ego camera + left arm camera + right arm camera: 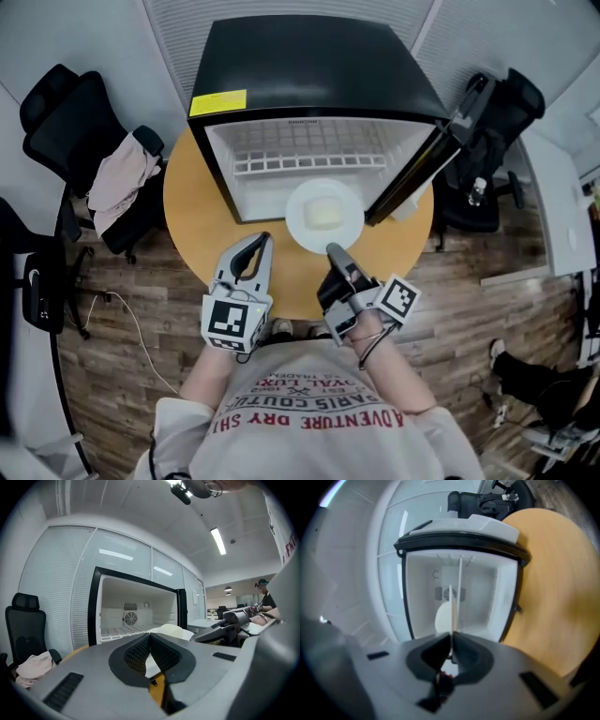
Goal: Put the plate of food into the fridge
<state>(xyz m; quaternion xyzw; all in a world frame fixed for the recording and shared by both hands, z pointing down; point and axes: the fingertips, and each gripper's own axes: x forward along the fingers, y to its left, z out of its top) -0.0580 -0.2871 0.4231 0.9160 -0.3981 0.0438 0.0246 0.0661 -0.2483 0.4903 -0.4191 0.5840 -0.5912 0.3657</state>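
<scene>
Right tool is clamped on the near rim of the plate, and in its own view the rim shows edge-on between the jaws. The plate, with a pale lump of food on it, is right at the mouth of the open mini fridge on the round wooden surface. Left tool is just left of the plate, tips together with nothing in them. Fridge door is swung out to the right

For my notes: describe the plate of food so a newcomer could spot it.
A black mini fridge stands open on the round wooden table. At its mouth is the plate of food, pinched by the right gripper: the only round white dish, carrying a pale mound.
</scene>
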